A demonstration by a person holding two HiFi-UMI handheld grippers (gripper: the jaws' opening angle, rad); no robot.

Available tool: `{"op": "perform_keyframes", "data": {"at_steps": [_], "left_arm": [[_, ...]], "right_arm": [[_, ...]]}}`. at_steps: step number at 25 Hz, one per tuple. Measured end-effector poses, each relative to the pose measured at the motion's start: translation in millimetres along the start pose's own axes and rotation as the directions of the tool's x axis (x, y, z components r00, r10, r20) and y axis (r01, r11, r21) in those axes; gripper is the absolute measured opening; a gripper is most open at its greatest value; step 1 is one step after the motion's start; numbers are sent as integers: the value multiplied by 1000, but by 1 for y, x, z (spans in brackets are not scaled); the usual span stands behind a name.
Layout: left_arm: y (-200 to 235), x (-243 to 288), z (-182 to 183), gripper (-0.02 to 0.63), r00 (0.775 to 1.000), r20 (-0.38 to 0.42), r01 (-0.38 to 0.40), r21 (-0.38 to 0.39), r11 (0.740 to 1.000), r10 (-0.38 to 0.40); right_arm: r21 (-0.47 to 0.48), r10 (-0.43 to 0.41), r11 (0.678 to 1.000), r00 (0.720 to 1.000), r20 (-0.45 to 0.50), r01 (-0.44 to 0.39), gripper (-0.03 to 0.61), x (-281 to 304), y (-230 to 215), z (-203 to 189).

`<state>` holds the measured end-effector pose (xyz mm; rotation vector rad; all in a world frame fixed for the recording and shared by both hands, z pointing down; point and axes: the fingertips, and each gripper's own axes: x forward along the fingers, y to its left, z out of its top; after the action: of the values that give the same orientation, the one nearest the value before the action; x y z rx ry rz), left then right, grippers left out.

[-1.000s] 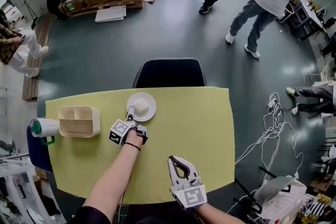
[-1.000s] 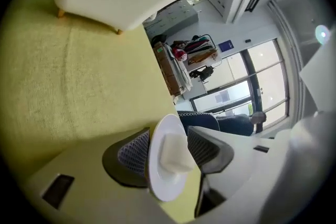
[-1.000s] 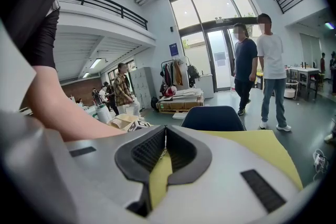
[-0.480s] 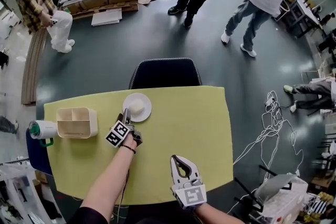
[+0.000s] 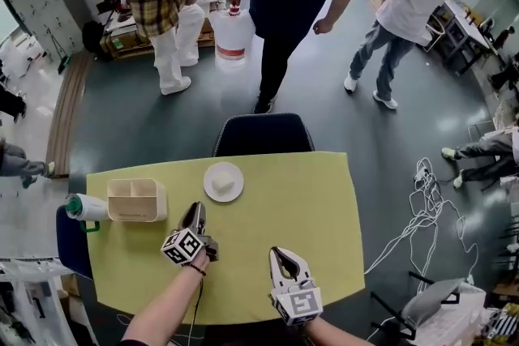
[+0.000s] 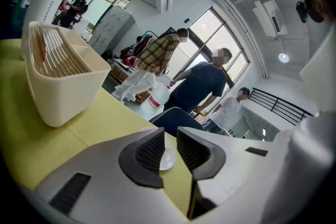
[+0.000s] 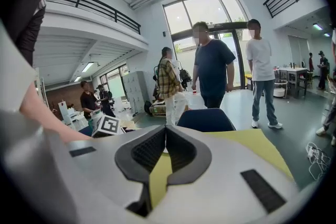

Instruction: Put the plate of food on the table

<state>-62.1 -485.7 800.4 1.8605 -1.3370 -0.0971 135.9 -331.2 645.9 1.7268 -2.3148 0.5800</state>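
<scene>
A small white plate [image 5: 223,181] with a pale piece of food on it rests on the yellow table [image 5: 312,202], at the far side near the chair. My left gripper [image 5: 195,214] hangs above the table nearer to me than the plate and apart from it. Its jaws have just been closing and keep a narrow gap with nothing in it. In the left gripper view the plate [image 6: 167,159] shows through that gap of the left gripper [image 6: 170,136]. My right gripper [image 5: 282,255] is shut and empty near the front edge; its tips [image 7: 165,131] meet.
A cream two-compartment box [image 5: 136,200] stands at the table's left, a white and green cup [image 5: 83,208] beside it. A dark chair [image 5: 263,134] is tucked in at the far edge. Several people stand on the floor beyond. Cables [image 5: 426,207] lie to the right.
My left gripper has drawn back from the plate toward me and risen, and its jaws have narrowed. The plate stays on the table. People have walked closer behind the chair.
</scene>
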Motion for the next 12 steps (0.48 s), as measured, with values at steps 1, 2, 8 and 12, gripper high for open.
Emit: {"op": "perform_keyframes", "data": {"at_steps": [1, 2, 8, 12], "left_arm": [[-7, -13, 3, 66, 1000, 5, 17, 10, 1000, -18], [-14, -26, 6, 49, 999, 9, 33, 19, 999, -33], [-61, -97, 26, 9, 991, 33, 124, 81, 989, -127], [-92, -140, 37, 9, 982, 41, 180, 111, 977, -186]], "right_arm": [[2, 6, 1000, 1000, 1, -6, 12, -2, 3, 0], [3, 11, 1000, 1000, 3, -11, 12, -5, 5, 0], [0, 42, 999, 999, 29, -42, 12, -21, 20, 17], [-3, 51, 999, 997, 56, -51, 12, -35, 30, 32]]}}
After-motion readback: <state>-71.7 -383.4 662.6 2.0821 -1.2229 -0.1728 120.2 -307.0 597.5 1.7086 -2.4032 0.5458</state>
